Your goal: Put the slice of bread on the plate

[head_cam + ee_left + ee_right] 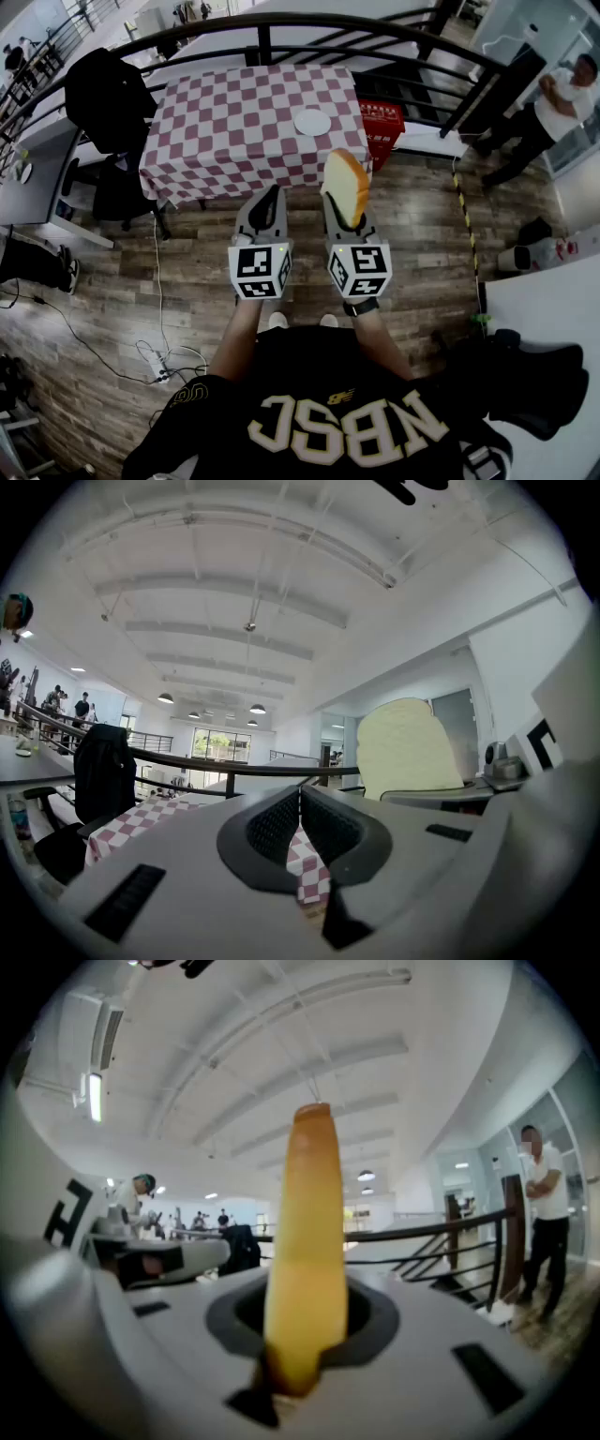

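Wooden floor [141,309] fills most of the head view, and ahead of me a table [248,117] in a red-and-white checked cloth stands against a dark railing [281,23]. The white plate [312,122] sits on the table's right side, bare. Both tools are held out over the floor, short of the table. The left gripper [273,195] carries nothing. The right gripper [349,225] has the slice of bread [345,183] standing upright out of its jaws, well apart from the plate.

From the left gripper view, the left gripper [300,797] has its jaws pressed together with nothing between them; only a sliver of cloth shows below. The slice [408,747] rises just to its right.

From the right gripper view, the right gripper [305,1321] is clamped on the bottom edge of the slice [307,1232], which I see edge-on, crust toward me. A person [544,1204] stands by the railing at the right.

I judge the slice to be light, soft and easily crushed, so the pinch should stay gentle. Held at one end it may sag or tear; the firmer crust is the best place to grip.
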